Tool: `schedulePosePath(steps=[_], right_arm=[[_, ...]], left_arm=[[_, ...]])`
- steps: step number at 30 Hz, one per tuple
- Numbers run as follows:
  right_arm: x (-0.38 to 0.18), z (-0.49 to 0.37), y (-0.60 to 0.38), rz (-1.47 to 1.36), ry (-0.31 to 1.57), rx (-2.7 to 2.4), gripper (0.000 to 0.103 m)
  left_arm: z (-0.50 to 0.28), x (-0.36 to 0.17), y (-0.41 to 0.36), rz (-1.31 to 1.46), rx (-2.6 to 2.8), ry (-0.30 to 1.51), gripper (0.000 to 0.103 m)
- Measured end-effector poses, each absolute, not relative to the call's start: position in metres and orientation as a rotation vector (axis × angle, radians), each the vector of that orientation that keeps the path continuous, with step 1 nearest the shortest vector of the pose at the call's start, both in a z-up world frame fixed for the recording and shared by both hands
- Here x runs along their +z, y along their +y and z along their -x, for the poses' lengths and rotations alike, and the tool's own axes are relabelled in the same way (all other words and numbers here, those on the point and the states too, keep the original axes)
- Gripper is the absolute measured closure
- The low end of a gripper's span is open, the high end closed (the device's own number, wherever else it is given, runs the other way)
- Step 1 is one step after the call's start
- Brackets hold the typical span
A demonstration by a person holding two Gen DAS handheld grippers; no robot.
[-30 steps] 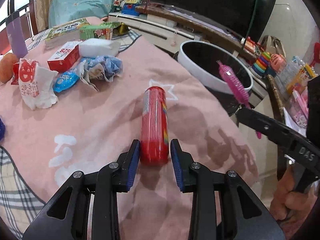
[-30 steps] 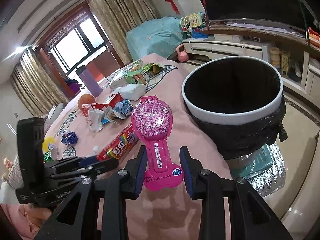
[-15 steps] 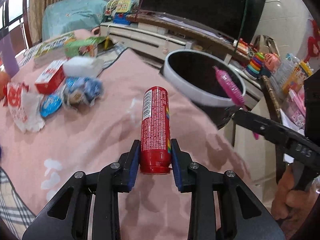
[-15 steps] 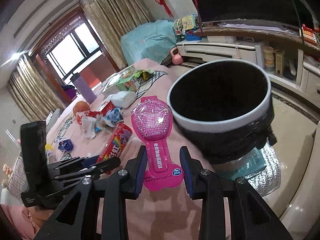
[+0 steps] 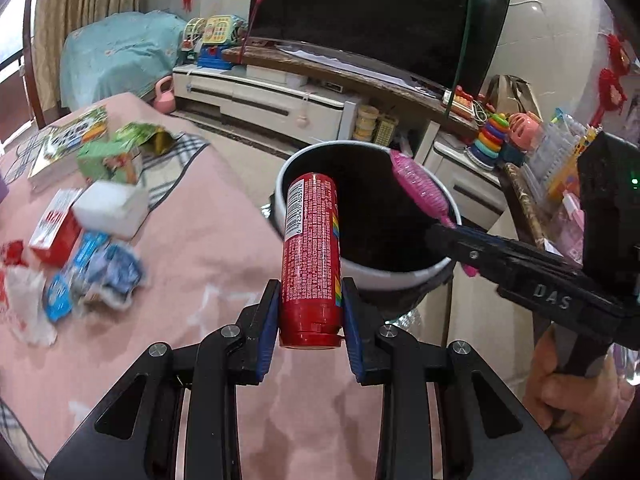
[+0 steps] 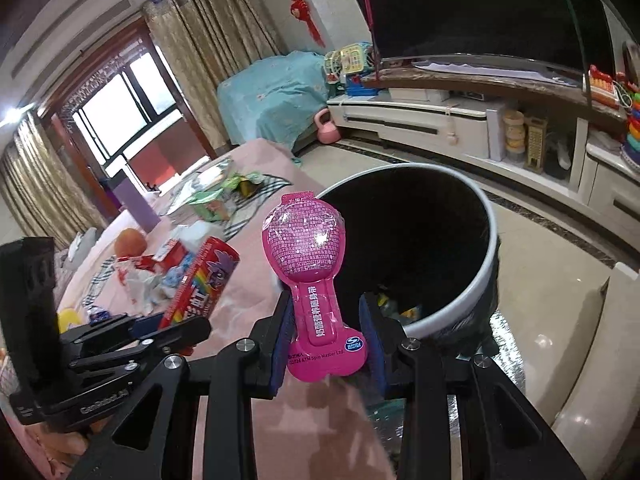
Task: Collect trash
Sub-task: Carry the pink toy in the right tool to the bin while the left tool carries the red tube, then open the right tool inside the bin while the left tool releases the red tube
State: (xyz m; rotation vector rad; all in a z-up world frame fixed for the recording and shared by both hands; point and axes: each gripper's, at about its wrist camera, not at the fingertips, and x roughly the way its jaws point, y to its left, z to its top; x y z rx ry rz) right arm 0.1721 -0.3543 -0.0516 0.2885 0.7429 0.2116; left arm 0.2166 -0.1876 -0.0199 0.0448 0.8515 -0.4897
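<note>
Pointing obliquely downward over the edge of the pink-clothed table (image 5: 224, 240), the left gripper (image 5: 310, 322) clamps the lower end of a red cylindrical candy tube (image 5: 312, 256) between its blue pads (image 5: 269, 320). The tube stands out forward along the fingers, clear of the cloth, its far end overlapping the near rim of the white-rimmed trash bin (image 5: 384, 276) in the left wrist view. At that view's right edge, a hand (image 5: 568, 384) grips the handle of the right gripper (image 6: 327, 338), whose fingers reach across the bin's mouth.

In the right wrist view, the right gripper likewise tilts downward and pinches the flat bottom of a pink lollipop-shaped blister wrapper (image 6: 308, 248). The wrapper's rounded head rises ahead of the fingers, beside the bin's left rim; the bin's (image 6: 468, 300) dark opening lies just right of and beyond it, with some litter visible at the bottom. The left gripper appears at lower left there, its tube (image 6: 200, 284) angled up toward the bin.

Loose wrappers (image 5: 96, 276), a red-and-white box (image 5: 54, 232) and a white box (image 5: 110, 208) lie on the table, well apart from both grippers.
</note>
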Motion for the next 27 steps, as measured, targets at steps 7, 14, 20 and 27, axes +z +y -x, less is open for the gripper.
schedulePosePath(steps=[7, 14, 20, 27], right_arm=[[-0.053, -0.197, -0.371, -0.282, 0.767, 0.176, 0.069], [-0.056, -0.212, -0.383, -0.279, 0.79, 0.15, 0.069], [-0.06, -0.221, -0.392, -0.29, 0.809, 0.136, 0.069], [-0.059, -0.228, -0.401, -0.325, 0.805, 0.138, 0.053]], left_arm=[[-0.239, -0.021, -0.211, -0.064, -0.51, 0.876, 0.075], [-0.252, -0.022, -0.226, -0.081, -0.52, 0.879, 0.075], [-0.263, -0.023, -0.234, -0.068, -0.534, 0.901, 0.075], [-0.269, -0.029, -0.226, -0.03, -0.5, 0.924, 0.049]])
